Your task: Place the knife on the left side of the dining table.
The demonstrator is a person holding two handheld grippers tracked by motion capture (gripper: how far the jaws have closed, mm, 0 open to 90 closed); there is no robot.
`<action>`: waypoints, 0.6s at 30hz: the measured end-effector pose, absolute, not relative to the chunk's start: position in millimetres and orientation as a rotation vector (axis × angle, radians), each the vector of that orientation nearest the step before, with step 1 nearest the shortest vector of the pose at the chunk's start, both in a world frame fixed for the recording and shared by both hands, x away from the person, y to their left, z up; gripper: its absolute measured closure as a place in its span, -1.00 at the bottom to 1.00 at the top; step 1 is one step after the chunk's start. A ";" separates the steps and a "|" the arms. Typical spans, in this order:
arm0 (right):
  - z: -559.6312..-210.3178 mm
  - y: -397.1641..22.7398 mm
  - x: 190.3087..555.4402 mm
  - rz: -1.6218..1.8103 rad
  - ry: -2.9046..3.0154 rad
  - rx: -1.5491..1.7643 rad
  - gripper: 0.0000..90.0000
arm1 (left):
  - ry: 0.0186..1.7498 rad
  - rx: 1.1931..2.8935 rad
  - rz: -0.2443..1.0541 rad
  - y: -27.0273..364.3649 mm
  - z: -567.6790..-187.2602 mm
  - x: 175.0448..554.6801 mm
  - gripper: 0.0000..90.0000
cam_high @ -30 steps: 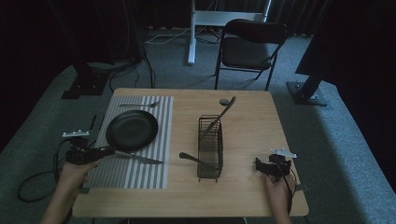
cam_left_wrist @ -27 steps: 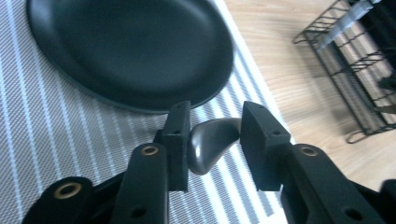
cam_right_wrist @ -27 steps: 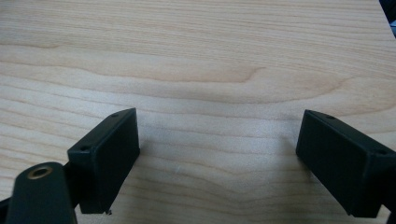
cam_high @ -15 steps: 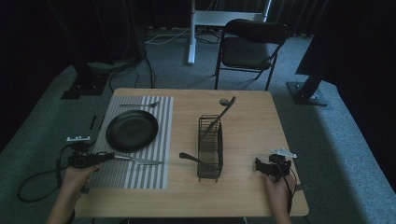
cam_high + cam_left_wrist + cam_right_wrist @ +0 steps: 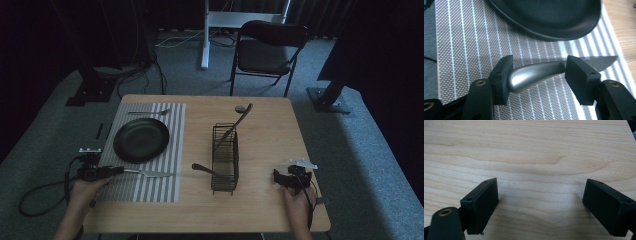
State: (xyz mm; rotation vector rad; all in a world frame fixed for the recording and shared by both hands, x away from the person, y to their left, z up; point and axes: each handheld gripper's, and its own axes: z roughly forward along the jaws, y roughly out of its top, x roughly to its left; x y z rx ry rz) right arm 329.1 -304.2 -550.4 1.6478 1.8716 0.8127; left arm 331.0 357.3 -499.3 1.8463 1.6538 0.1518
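Note:
A silver table knife (image 5: 534, 73) lies on the striped placemat (image 5: 461, 45), just in front of the black plate (image 5: 549, 17). My left gripper (image 5: 540, 67) straddles its handle; the jaws have just been opening and the pads stand off the metal, so it is open. From above, that left gripper (image 5: 117, 170) sits at the mat's left edge with the knife (image 5: 150, 173) pointing right, below the plate (image 5: 141, 139). My right gripper (image 5: 280, 177) rests open at the table's front right, and in its own view the right gripper (image 5: 537, 200) has bare wood between its jaws.
A black wire rack (image 5: 225, 160) stands mid-table with a dark utensil (image 5: 240, 120) leaning out of its far end and a handle (image 5: 202, 169) poking out to the left. A fork (image 5: 150, 112) lies at the placemat's (image 5: 150, 187) far edge. A folding chair (image 5: 267, 47) stands beyond the table.
My left hand has sunk toward the table with the knife, which now rests on the placemat. Its jaws have spread apart. The right hand has kept still.

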 end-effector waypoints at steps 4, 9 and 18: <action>-550.4 -304.3 329.1 0.813 1.872 1.648 -0.73 | 1.669 1.850 0.154 356.9 -504.0 333.1 -0.13; -550.5 -304.3 329.1 0.813 1.872 1.647 -0.73 | 1.690 1.870 0.175 355.1 -508.6 335.9 -0.18; -550.5 -304.3 329.2 0.813 1.872 1.647 -0.73 | 1.727 1.955 0.302 345.0 -516.7 337.6 -0.24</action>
